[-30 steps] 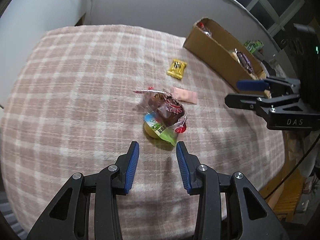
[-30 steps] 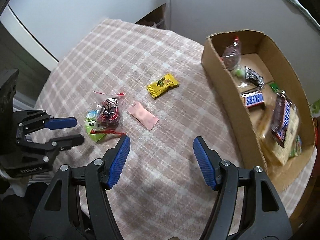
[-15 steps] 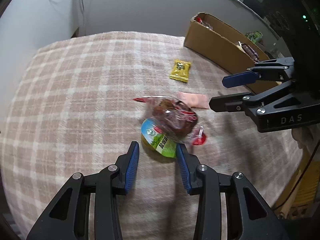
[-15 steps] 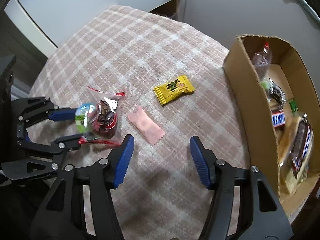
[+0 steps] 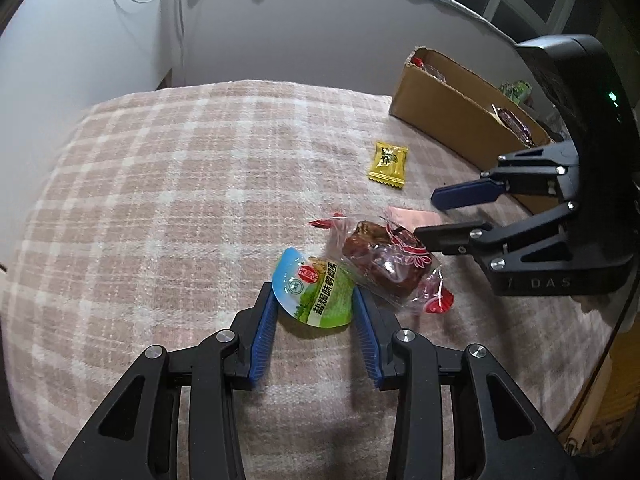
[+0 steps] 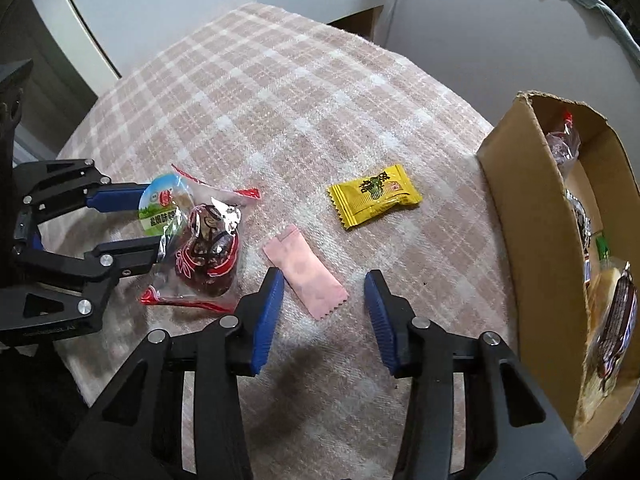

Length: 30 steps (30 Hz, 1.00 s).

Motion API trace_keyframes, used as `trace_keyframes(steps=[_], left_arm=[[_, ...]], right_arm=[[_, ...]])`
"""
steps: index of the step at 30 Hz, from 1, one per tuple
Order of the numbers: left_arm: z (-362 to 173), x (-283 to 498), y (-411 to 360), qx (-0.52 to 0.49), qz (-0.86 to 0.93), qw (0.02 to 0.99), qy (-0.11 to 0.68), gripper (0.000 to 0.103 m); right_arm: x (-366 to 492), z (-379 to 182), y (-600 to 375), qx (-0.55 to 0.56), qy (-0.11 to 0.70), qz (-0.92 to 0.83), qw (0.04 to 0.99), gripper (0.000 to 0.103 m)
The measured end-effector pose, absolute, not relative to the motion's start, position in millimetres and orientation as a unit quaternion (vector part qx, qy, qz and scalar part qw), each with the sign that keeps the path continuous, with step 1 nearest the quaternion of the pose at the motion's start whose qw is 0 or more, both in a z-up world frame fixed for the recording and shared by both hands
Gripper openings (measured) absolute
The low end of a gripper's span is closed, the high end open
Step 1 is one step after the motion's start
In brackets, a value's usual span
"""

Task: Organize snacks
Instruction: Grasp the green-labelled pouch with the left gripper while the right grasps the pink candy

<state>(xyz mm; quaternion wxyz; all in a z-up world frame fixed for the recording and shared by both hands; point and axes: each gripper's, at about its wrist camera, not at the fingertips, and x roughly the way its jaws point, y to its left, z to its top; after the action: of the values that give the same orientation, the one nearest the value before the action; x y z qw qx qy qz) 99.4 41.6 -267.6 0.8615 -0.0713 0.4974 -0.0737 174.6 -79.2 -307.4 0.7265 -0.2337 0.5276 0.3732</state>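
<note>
A green-lidded snack cup point(image 5: 316, 292) lies on the plaid cloth between the open fingers of my left gripper point(image 5: 314, 300); it also shows in the right wrist view point(image 6: 162, 208). A clear bag with a brown pastry point(image 5: 384, 264) leans against it point(image 6: 208, 252). My right gripper point(image 6: 324, 284) is open, its fingers on either side of a pink sachet point(image 6: 306, 272), just above it. A yellow candy packet point(image 6: 374, 194) lies farther on. The cardboard box point(image 6: 520, 200) holds several snacks at the right.
The table edge runs close behind both grippers. A wall stands behind the table, with a cable point(image 5: 176, 8) hanging down it. The box stands along the table's far right edge point(image 5: 444, 116). The two grippers are close to each other over the snack pile.
My left gripper has moved forward until the green cup sits between its fingers. My right gripper has moved forward and down over the pink sachet.
</note>
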Motion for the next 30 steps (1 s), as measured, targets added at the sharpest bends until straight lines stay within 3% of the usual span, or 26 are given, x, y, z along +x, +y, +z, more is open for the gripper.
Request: trace_keyframes(steps=[4, 9, 15, 16, 17, 19, 30], left_arm=[[-268, 100, 44, -0.075, -0.071, 0.867, 0.488, 0.037], [-268, 100, 45, -0.071, -0.074, 0.874, 0.476, 0.037], [-270, 103, 43, -0.061, -0.077, 0.881, 0.463, 0.044], [-271, 105, 42, -0.061, -0.078, 0.882, 0.461, 0.044], [-271, 105, 43, -0.061, -0.078, 0.883, 0.458, 0.044], [-273, 109, 42, -0.061, -0.079, 0.884, 0.456, 0.043], [-269, 105, 49, -0.067, -0.068, 0.886, 0.453, 0.036]], right_arm=[[171, -308, -80, -0.227, 0.522, 0.373, 0.733, 0.039], [169, -307, -78, -0.23, 0.515, 0.379, 0.733, 0.04], [171, -308, -74, -0.227, 0.511, 0.387, 0.734, 0.039], [171, -308, -74, -0.226, 0.51, 0.387, 0.734, 0.036], [171, -308, -73, -0.226, 0.51, 0.389, 0.733, 0.027], [171, -308, -72, -0.23, 0.508, 0.388, 0.734, 0.022], [171, -301, -83, -0.206, 0.507, 0.37, 0.751, 0.019]])
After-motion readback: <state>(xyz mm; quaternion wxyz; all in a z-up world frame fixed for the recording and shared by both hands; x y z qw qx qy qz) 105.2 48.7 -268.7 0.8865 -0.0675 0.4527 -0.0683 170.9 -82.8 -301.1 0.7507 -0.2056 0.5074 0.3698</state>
